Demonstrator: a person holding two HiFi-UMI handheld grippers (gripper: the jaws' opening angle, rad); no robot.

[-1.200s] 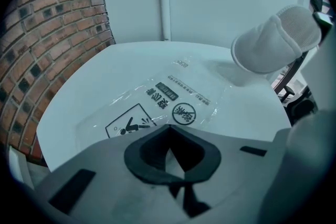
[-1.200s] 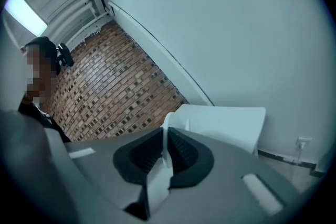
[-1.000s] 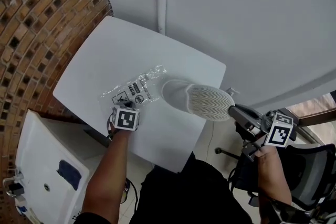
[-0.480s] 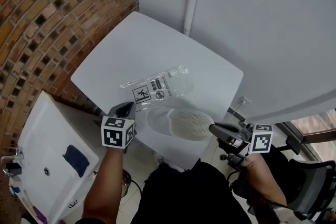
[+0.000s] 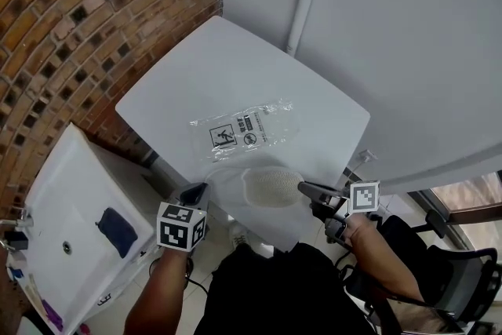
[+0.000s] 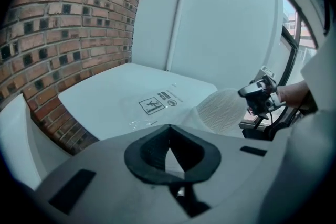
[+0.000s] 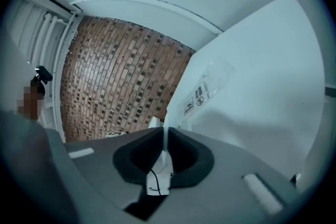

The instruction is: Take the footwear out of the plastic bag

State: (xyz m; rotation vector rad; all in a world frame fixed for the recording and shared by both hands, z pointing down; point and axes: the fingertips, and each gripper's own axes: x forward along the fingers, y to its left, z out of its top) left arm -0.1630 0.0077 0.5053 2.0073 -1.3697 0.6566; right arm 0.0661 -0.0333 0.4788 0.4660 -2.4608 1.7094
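The footwear [image 5: 271,187], a white slipper with a ribbed upper, is fully outside the plastic bag [image 5: 249,128]. It sits at the near edge of the table [image 5: 204,67]; whether it touches the surface cannot be determined. The right gripper [image 5: 304,187] holds it at one end. In the right gripper view the jaws are narrow, clamped on a thin white edge of the slipper [image 7: 165,157].

The bag lies flat and empty on the table, printed warning symbols facing up, just beyond the slipper.

The left gripper [image 5: 194,192] is positioned at the table's near edge, beside the slipper and apart from the bag. Its jaws are closed tip to tip with nothing between them.
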